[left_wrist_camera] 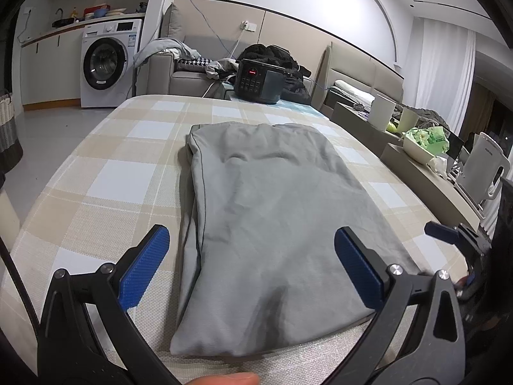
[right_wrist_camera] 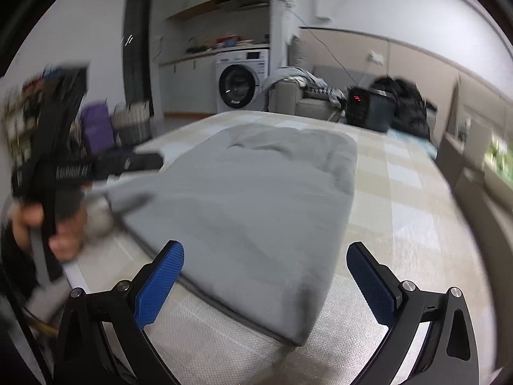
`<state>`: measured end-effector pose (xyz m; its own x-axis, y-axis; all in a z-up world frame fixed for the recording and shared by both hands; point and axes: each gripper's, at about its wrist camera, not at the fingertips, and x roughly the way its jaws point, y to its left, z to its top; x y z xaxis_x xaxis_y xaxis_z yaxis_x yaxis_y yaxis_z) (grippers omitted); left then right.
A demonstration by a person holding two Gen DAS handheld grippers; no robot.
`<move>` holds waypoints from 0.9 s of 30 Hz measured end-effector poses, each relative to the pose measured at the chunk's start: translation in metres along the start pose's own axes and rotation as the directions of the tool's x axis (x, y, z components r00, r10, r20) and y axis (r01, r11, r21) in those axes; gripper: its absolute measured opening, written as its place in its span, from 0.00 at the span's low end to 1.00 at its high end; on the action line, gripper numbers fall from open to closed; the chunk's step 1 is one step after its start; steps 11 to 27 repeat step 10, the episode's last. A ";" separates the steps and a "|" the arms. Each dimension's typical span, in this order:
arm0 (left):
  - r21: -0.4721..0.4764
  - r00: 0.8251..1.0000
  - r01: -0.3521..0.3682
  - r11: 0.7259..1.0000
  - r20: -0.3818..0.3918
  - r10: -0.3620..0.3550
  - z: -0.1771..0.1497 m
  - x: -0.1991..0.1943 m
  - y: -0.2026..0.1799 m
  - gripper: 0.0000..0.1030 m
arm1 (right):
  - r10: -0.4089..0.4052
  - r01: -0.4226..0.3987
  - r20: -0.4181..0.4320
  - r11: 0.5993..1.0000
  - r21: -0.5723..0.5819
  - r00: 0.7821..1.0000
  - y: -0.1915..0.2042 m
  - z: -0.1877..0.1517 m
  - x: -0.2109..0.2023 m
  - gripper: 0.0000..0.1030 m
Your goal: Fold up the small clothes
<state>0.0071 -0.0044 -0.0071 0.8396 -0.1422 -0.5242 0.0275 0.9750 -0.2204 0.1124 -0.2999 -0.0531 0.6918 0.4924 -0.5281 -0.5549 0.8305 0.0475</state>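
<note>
A folded grey cotton garment [left_wrist_camera: 272, 224] fills the centre of the checked beige tablecloth [left_wrist_camera: 112, 173]. The left gripper [left_wrist_camera: 251, 268] and right gripper [right_wrist_camera: 264, 284] both stand spread wide, grasping nothing. The right view is blurred, so contact is perhaps none.

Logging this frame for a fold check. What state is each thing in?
left tongs: open, holding nothing, above the near end of the garment
right tongs: open, holding nothing
grey garment: folded flat on the checked tablecloth
washing machine: door closed
black appliance: red display lit

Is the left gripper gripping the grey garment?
No. The left gripper is open, its blue pads spread apart above the flat grey garment.
</note>
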 end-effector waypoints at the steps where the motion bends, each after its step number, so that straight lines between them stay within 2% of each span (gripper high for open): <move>1: 0.003 1.000 -0.001 1.000 0.001 0.001 0.000 0.000 0.000 0.99 | 0.001 -0.001 0.006 1.000 0.009 1.000 -0.002 0.002 0.000 1.00; 8: 0.014 1.000 0.005 1.000 0.011 -0.005 0.000 -0.004 -0.004 0.99 | 0.001 -0.001 0.008 1.000 -0.023 1.000 0.005 0.003 0.000 1.00; 27: 0.017 1.000 0.001 1.000 0.013 -0.001 0.000 -0.004 -0.005 0.99 | 0.004 -0.004 0.011 1.000 -0.016 1.000 0.005 0.003 0.002 1.00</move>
